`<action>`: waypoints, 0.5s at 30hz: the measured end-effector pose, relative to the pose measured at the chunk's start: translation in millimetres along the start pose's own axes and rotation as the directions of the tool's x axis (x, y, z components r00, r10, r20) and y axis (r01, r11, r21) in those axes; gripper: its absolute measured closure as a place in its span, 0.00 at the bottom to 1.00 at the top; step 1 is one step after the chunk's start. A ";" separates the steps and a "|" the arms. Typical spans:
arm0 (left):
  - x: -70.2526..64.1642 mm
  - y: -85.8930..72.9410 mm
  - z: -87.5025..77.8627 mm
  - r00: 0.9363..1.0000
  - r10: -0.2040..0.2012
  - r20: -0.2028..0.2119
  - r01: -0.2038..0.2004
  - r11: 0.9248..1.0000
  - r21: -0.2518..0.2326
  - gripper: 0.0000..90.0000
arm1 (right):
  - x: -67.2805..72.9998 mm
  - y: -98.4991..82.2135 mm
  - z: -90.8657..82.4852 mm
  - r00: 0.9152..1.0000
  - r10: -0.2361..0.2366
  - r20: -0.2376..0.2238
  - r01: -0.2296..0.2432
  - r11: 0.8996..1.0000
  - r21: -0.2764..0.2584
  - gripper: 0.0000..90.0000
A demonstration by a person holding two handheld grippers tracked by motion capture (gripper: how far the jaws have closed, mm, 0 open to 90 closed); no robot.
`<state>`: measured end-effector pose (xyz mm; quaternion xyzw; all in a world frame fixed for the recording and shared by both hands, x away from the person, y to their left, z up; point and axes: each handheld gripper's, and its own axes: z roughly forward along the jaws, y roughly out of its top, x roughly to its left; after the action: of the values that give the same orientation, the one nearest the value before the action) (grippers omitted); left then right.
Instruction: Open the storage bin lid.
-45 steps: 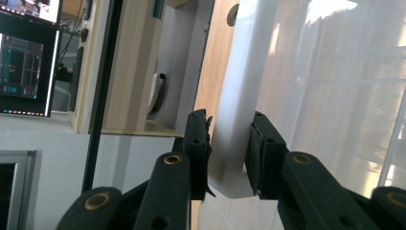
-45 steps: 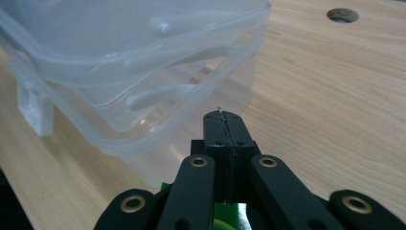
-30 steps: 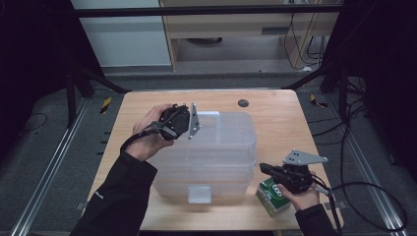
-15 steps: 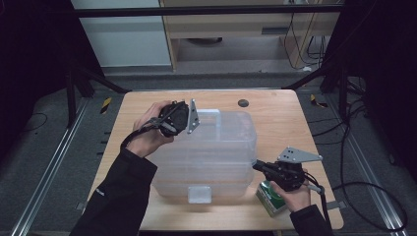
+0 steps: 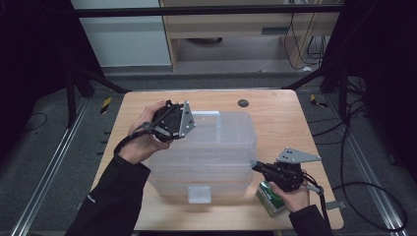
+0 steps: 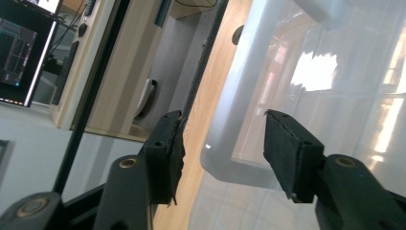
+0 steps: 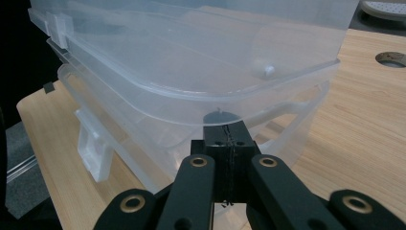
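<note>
A clear plastic storage bin stands mid-table with its clear lid on top. My left gripper is at the lid's far left corner. Its jaws have just been opening and now stand open astride the lid's rim without pressing it. My right gripper is shut, with its tips against the underside of the lid's edge at the near right corner. On that side the lid sits slightly raised above the bin's rim.
A green box lies on the wooden table under my right hand. A white latch sits on the bin's near side. A dark round hole marks the table's far side. Cables trail off to the right.
My right gripper has edged a little left, toward the bin's near right corner. The left hand has kept its place at the far left corner.
</note>
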<state>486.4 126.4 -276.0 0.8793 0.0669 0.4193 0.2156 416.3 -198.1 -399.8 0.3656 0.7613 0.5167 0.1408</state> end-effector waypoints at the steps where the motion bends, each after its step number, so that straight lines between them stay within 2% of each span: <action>1: 0.1 -1.3 -1.6 1.000 -0.015 0.004 0.015 1.000 -0.007 0.50 | 0.0 0.1 0.1 1.000 0.002 -0.003 -0.002 1.000 0.005 1.00; 3: 1.1 -4.3 -4.8 0.999 -0.052 0.012 0.053 0.998 -0.029 0.47 | 0.2 -0.1 0.1 1.000 -0.002 0.003 0.002 1.000 0.001 1.00; 6: 5.0 -9.8 -10.4 0.996 -0.085 0.016 0.085 0.995 -0.049 0.46 | 0.4 0.0 0.4 1.000 0.000 0.003 0.000 1.000 0.005 1.00; 8: 6.4 -15.4 -14.0 0.992 -0.124 0.033 0.127 0.989 -0.082 0.45 | 0.7 0.0 0.4 1.000 -0.003 0.006 0.003 1.000 0.008 1.00; 10: 7.7 -20.4 -17.8 0.988 -0.146 0.042 0.149 0.985 -0.092 0.44 | 0.9 -0.1 0.6 1.000 -0.006 0.009 0.006 1.000 0.009 1.00; 13: 8.1 -27.4 -23.0 0.984 -0.173 0.035 0.176 0.979 -0.100 0.42 | 0.8 -0.1 1.2 1.000 -0.008 0.011 0.008 1.000 0.014 1.00; 15: 8.5 -32.3 -26.5 0.979 -0.199 0.034 0.202 0.973 -0.116 0.41 | 0.9 -0.1 1.3 1.000 -0.009 0.012 0.009 1.000 0.014 1.00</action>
<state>473.6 166.5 -269.3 0.8583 0.1281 0.3889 0.3094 416.4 -196.6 -400.3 0.3664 0.7655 0.5085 0.1454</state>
